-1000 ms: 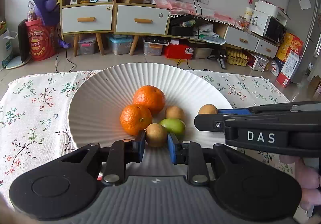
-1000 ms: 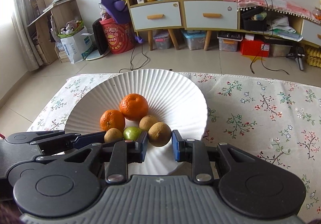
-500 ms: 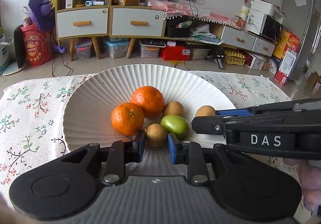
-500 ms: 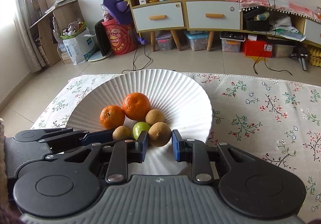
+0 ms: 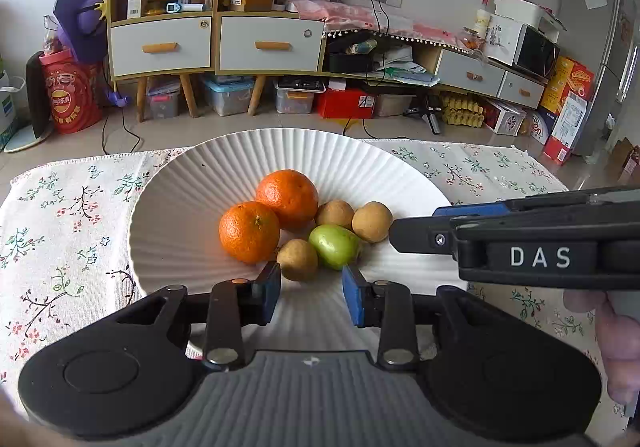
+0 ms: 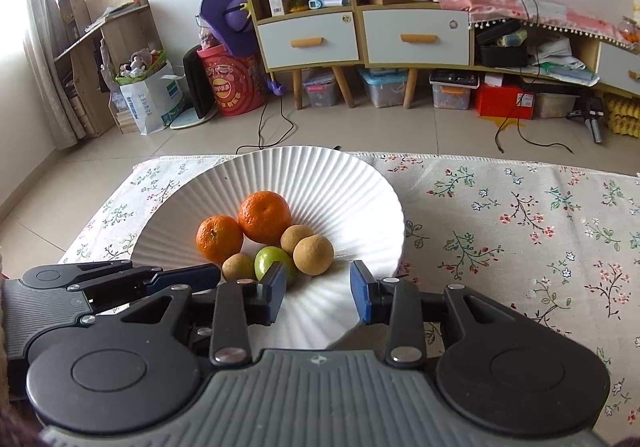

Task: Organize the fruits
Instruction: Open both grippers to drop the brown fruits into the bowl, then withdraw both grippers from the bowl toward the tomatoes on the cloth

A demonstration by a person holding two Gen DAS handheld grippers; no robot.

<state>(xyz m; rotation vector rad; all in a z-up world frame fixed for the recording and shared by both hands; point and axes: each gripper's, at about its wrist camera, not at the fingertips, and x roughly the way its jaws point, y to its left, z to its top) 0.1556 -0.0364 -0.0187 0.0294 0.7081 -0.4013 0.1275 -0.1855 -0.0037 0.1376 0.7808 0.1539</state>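
A white ribbed bowl [image 5: 192, 207] [image 6: 352, 191] on the floral tablecloth holds two oranges [image 5: 249, 231] [image 6: 265, 216], a green fruit [image 5: 334, 246] [image 6: 269, 262] and three small brown fruits [image 5: 297, 259] [image 6: 313, 255]. My left gripper [image 5: 311, 297] is open over the bowl's near rim, just behind a brown fruit, holding nothing. My right gripper [image 6: 318, 297] is open over the bowl's near rim, empty, just behind another brown fruit and the green fruit. The right gripper shows side-on at the right of the left wrist view [image 5: 520, 239].
The floral tablecloth [image 6: 520, 223] spreads to the right of the bowl and to its left [image 5: 60, 215]. Beyond the table's far edge are the tiled floor, wooden cabinets [image 5: 216, 39] and a red bucket [image 6: 232, 85].
Both grippers have opened and let go of the brown fruits that they held; the fruits now lie in the bowl. Both grippers have drawn back a little.
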